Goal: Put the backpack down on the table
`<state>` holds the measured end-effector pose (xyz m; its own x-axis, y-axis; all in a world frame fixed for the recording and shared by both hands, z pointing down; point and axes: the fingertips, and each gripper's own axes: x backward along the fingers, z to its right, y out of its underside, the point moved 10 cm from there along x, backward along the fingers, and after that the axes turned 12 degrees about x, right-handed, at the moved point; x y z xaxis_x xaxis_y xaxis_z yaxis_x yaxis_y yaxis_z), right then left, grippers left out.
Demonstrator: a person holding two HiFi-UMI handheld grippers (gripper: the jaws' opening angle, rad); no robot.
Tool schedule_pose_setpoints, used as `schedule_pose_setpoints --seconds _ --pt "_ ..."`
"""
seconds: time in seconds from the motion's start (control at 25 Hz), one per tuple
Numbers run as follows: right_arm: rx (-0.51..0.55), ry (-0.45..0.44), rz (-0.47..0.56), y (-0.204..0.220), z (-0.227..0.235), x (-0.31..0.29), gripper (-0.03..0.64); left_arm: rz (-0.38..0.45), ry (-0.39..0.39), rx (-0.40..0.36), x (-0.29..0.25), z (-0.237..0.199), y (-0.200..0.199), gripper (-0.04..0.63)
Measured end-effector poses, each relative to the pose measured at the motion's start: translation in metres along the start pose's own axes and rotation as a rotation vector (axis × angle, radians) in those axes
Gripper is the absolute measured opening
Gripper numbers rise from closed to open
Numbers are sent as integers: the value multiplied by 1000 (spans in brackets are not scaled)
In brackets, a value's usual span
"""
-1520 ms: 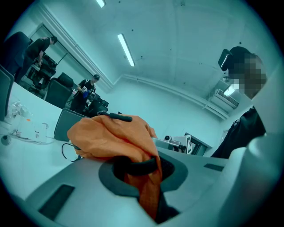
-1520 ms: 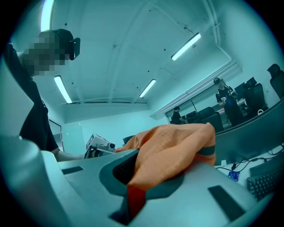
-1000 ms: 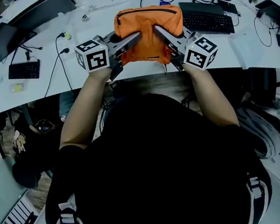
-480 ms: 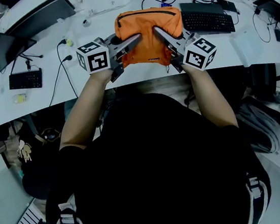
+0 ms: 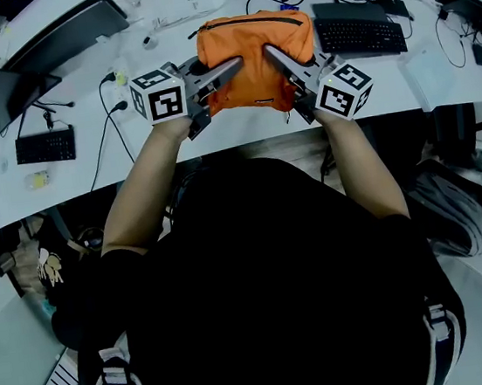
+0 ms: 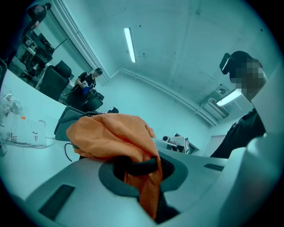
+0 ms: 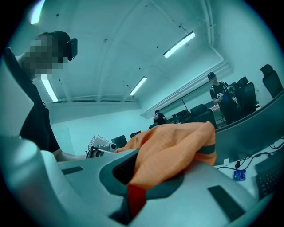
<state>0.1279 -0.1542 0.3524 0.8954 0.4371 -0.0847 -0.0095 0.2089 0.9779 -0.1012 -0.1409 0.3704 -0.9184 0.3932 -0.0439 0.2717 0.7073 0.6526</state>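
While both tongs are pinched tight on cloth, the left gripper closed on an orange fold with a black strap and the right gripper closed on a bunched orange fold, the backpack is held between them by its two sides. It is over the near part of the white table, just beside a black keyboard; whether its base touches the top cannot be told. It looks soft, light and limp, likely to slump, so straps or seams seem surer holds than loose cloth.
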Motion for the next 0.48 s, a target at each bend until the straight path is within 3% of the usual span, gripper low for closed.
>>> schedule_pose_setpoints --seconds 0.48 --pt "-41 9 -32 22 2 -17 34 -33 -5 46 10 -25 6 72"
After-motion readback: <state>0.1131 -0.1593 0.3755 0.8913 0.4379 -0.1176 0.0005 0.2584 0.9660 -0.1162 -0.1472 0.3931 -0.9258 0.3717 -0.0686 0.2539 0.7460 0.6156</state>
